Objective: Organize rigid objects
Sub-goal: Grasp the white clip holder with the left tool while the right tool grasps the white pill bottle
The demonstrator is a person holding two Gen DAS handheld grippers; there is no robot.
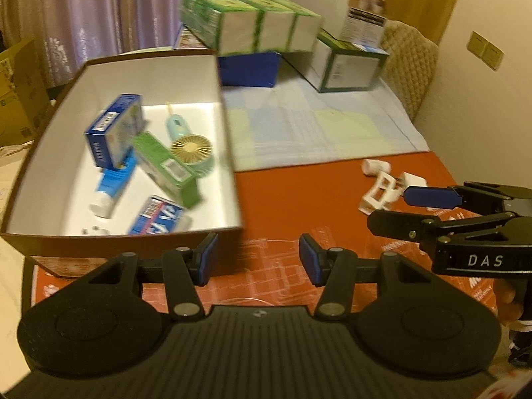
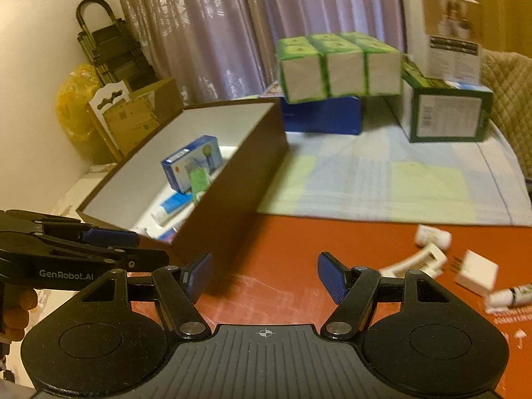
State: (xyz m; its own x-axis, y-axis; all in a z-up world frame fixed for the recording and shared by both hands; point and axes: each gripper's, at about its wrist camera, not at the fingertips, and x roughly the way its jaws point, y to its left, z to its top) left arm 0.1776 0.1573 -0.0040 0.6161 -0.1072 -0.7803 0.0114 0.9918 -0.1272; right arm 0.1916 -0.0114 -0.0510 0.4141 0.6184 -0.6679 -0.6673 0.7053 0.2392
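White charger [image 2: 476, 271] lies right of the empty right tongs [image 2: 265, 274], seemingly apart.

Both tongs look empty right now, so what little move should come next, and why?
Probably move the right tongs, open and empty, toward the white adapter on the red table. It lies loose outside the brown box, where other items are already collected.

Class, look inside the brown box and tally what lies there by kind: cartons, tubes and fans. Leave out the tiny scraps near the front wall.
In the brown box:
Cartons: 3 (blue carton, green carton, blue-and-red carton)
Tubes: 1 (blue-and-white tube)
Fans: 1 (handheld fan)
Total: 5
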